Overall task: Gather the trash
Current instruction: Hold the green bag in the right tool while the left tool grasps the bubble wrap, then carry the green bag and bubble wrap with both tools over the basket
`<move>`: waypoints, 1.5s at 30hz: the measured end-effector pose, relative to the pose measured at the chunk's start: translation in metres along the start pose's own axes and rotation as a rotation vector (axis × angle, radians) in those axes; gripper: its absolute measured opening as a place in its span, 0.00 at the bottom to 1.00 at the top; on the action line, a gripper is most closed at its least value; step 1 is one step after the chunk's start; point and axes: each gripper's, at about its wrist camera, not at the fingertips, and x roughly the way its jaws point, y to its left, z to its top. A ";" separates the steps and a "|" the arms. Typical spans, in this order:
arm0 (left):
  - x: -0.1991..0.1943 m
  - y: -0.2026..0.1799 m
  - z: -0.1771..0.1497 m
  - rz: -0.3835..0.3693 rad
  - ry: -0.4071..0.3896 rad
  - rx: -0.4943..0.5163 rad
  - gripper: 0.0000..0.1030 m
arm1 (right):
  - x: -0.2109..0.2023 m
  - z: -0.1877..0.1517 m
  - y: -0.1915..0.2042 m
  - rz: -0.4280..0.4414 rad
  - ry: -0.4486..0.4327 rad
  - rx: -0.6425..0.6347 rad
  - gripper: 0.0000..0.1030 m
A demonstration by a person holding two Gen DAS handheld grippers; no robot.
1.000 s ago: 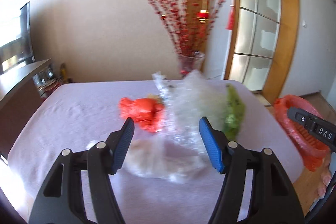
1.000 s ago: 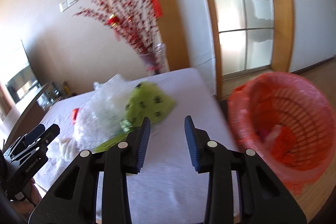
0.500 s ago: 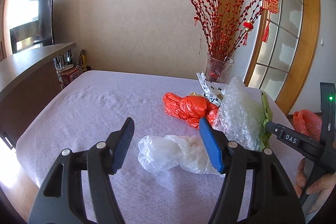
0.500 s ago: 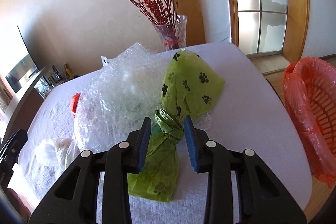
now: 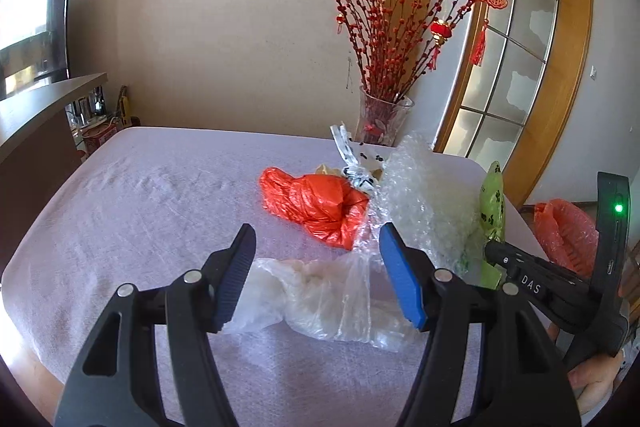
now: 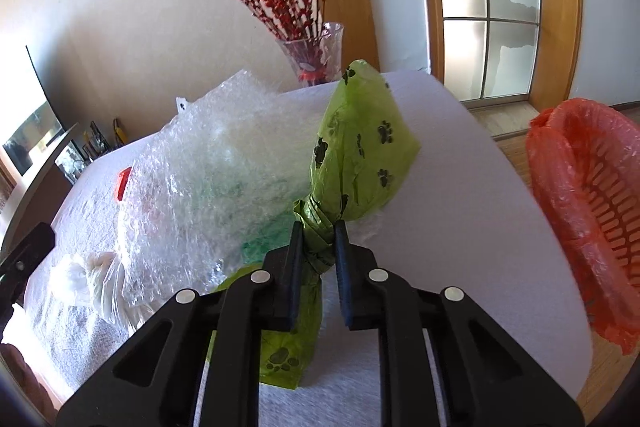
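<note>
Two grippers are seen over a table (image 5: 132,195) covered with a pale lilac cloth. Much bare cloth is left on the far left part of the table, while the trash is gathered toward its right edge. Beyond that edge, on the wooden floor, a red basket (image 6: 592,195) lined with red plastic is placed, well apart from the heap.

The left gripper (image 5: 316,277) is held wide open above a clear plastic bag (image 5: 320,297), which lies between the blue pads and is not touched by them. Behind it an orange bag (image 5: 316,207) and a sheet of bubble wrap (image 5: 424,203) are found.

The jaws of the right gripper (image 6: 318,247) are closing on the knotted neck of a green bag (image 6: 360,155) (printed with black paws), and the knot is already pressed between them.

A glass vase (image 5: 382,123) with red branches stands behind the table, beside a glazed door with a wooden frame.

Only in the right wrist view is the pinched knot shown; only in the left wrist view are the orange bag as a whole and a dark cabinet (image 5: 32,147) at the left visible.
</note>
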 end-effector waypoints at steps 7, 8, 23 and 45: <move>0.026 -0.037 0.006 -0.065 0.052 0.052 0.62 | -0.017 -0.004 -0.032 -0.019 -0.019 0.060 0.15; 0.030 -0.041 0.007 -0.073 0.062 0.059 0.64 | -0.019 -0.005 -0.035 -0.019 -0.020 0.065 0.15; 0.068 -0.082 -0.014 0.013 0.188 0.151 0.46 | -0.030 -0.009 -0.058 0.002 -0.015 0.108 0.15; 0.012 -0.100 -0.004 -0.199 0.024 0.178 0.07 | -0.060 -0.007 -0.076 -0.031 -0.071 0.124 0.15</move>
